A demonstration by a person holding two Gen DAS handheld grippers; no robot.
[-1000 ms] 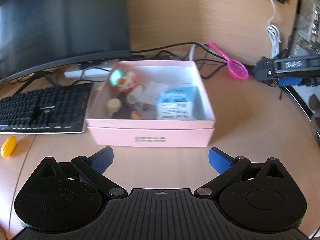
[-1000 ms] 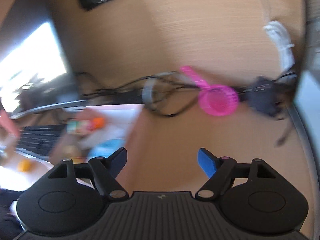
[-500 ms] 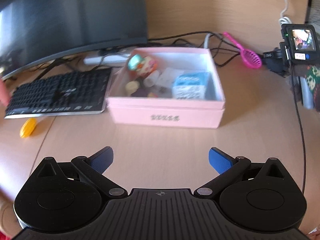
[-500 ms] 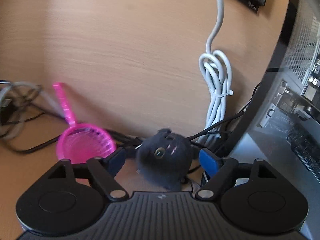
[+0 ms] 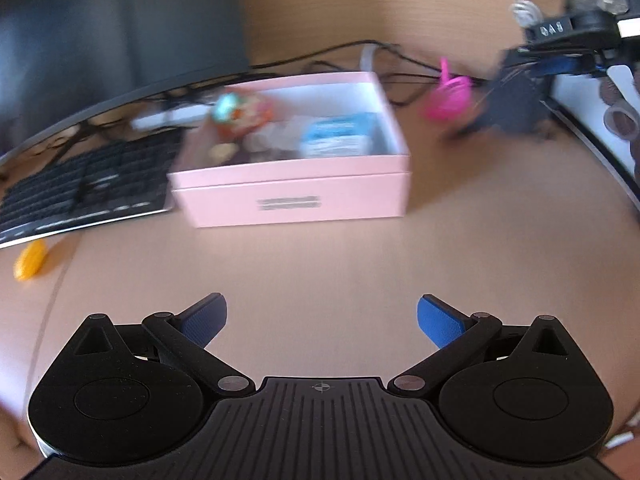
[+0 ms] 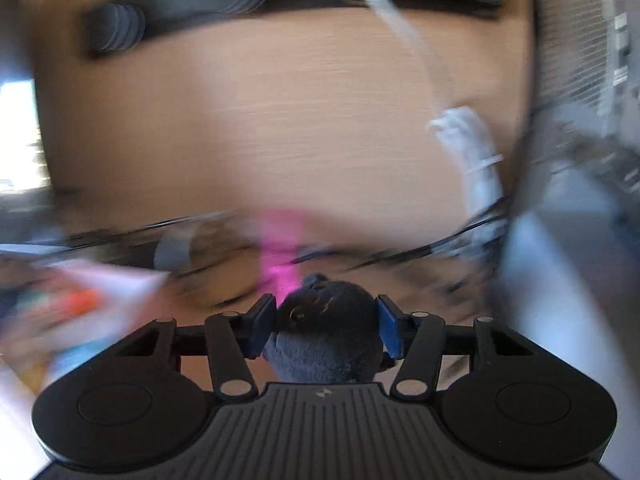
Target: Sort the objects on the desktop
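Observation:
A pink box (image 5: 296, 196) holding several small items, among them a blue-and-white carton (image 5: 336, 138), sits on the wooden desk ahead of my left gripper (image 5: 322, 320), which is open and empty above the bare desk. My right gripper (image 6: 326, 326) is shut on a dark grey plush toy (image 6: 328, 336), held between the blue pads. In the left wrist view the plush (image 5: 508, 108) and right gripper (image 5: 560, 46) appear at the far right, beside a pink scoop (image 5: 448, 98). The right wrist view is blurred; the pink scoop (image 6: 282, 248) lies beyond the plush, the pink box (image 6: 100, 296) at left.
A black keyboard (image 5: 80, 184) and a dark monitor (image 5: 120, 28) stand left of the box. A small yellow object (image 5: 30, 258) lies at the desk's left edge. Black cables (image 5: 340, 50) run behind the box. A white coiled cable (image 6: 476, 160) and a computer case (image 6: 580, 80) are at the right.
My right gripper has closed on the grey plush and swung left, the view blurring. The left gripper has shifted, staying open.

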